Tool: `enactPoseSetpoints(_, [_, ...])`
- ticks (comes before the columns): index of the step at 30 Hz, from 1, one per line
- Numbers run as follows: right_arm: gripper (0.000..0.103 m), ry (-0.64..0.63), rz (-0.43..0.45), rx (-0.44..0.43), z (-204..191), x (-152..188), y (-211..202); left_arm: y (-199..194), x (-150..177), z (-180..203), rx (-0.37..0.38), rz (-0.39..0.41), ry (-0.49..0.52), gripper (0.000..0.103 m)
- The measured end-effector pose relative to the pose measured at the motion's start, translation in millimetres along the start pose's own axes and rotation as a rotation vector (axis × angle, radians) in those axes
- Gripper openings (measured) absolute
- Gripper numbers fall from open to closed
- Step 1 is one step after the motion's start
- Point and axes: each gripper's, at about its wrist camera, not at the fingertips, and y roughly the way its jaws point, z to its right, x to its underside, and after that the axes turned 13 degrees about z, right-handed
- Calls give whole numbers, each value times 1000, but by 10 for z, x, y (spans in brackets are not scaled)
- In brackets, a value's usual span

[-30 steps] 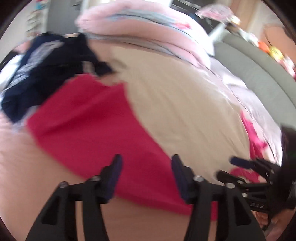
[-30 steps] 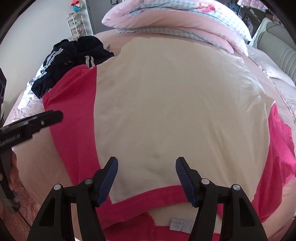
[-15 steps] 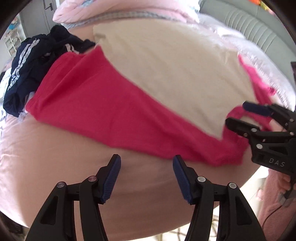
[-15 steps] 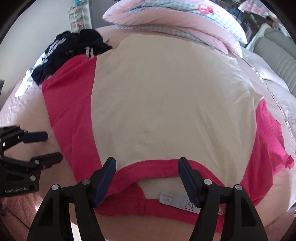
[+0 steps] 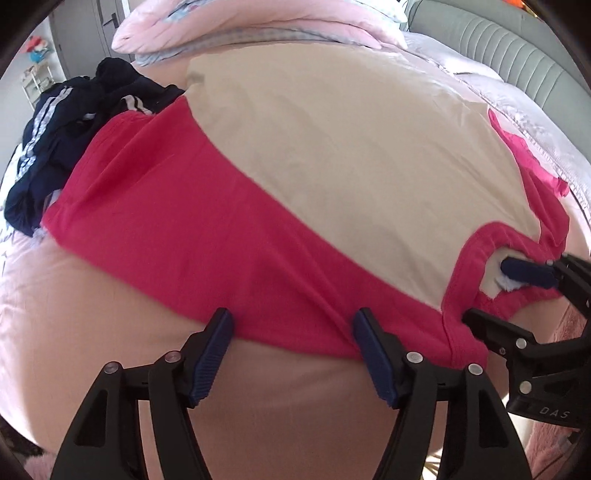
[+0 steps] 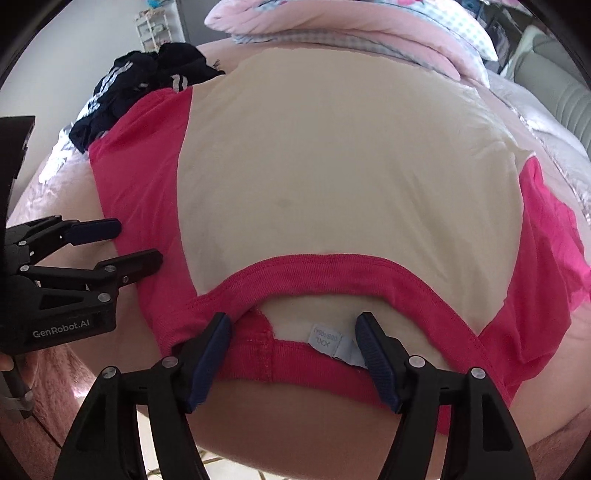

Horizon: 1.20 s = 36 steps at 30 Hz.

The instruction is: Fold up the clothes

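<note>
A cream T-shirt with pink sleeves and pink collar [image 5: 332, 155] [image 6: 332, 177] lies spread flat on the bed, collar towards me. My left gripper [image 5: 291, 332] is open at the near edge of the left pink sleeve [image 5: 177, 229]; it also shows in the right wrist view [image 6: 122, 243]. My right gripper [image 6: 291, 332] is open, its jaws either side of the collar [image 6: 295, 350] and its size label [image 6: 327, 339]; it shows at the collar in the left wrist view [image 5: 495, 295].
A dark navy garment with white stripes [image 5: 66, 140] [image 6: 147, 85] lies bunched at the far left. Pink pillows [image 5: 258, 26] sit at the head of the bed. A grey padded headboard [image 5: 498, 55] runs along the right. The bed's near edge [image 6: 295, 435] drops to the floor.
Both grippers have moved in closer to the shirt's near edge. The left one has swung from empty sheet to the sleeve hem; the right one has lowered onto the collar.
</note>
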Motion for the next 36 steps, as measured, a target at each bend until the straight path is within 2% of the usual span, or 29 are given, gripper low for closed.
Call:
enactPoseSetpoints(2, [70, -63, -2, 21, -101, 29, -25, -81, 55, -2, -4, -20, 7, 67])
enactPoseSetpoints(4, [70, -115, -10, 8, -132, 47, -95, -173, 78, -27, 22, -43, 25, 67])
enactPoseSetpoints(6, [70, -54, 19, -11, -46, -6, -148, -269, 87, -64, 46, -50, 29, 67])
enactPoseSetpoints(8, [70, 7, 48, -31, 40, -59, -201, -353, 31, -143, 49, -1, -13, 67])
enactPoseSetpoints(11, [70, 97, 91, -60, 168, -137, -278, -319, -89, -206, -32, 45, -37, 67])
enactPoseSetpoints(13, [70, 87, 76, -72, 141, -138, -188, -267, -157, -247, -87, 59, -47, 67])
enactPoseSetpoints(16, [70, 0, 36, -50, 9, -111, -16, -36, -121, -332, -109, -28, -37, 70])
enactPoseSetpoints(18, [71, -90, 33, -8, -79, -73, 10, -43, -166, -437, -105, -58, -43, 79])
enactPoseSetpoints(20, [76, -43, 2, 26, 26, -64, -17, -86, -142, -511, -90, -96, -34, 82])
enactPoseSetpoints(22, [76, 21, -15, 32, 202, -37, -63, -154, -108, -555, -72, -130, -12, 82])
enactPoseSetpoints(24, [76, 61, -11, -1, 299, -28, -154, -264, -161, -588, -52, -114, -19, 81])
enactPoseSetpoints(27, [76, 100, 21, -24, 345, -50, -257, -433, -313, -551, -45, -1, -25, 81])
enactPoseSetpoints(29, [76, 114, 61, -22, 326, -77, -304, -417, -381, -466, -41, 26, -4, 81])
enactPoseSetpoints(32, [76, 104, 74, 57, 449, -112, -312, -212, -353, -338, 8, -33, 34, 81])
enactPoseSetpoints(35, [76, 99, 34, 158, 635, -77, -255, -208, -209, -372, -10, -71, 68, 82])
enactPoseSetpoints(36, [76, 115, 20, 160, 749, -5, -291, -237, -184, -423, -7, -104, 49, 83])
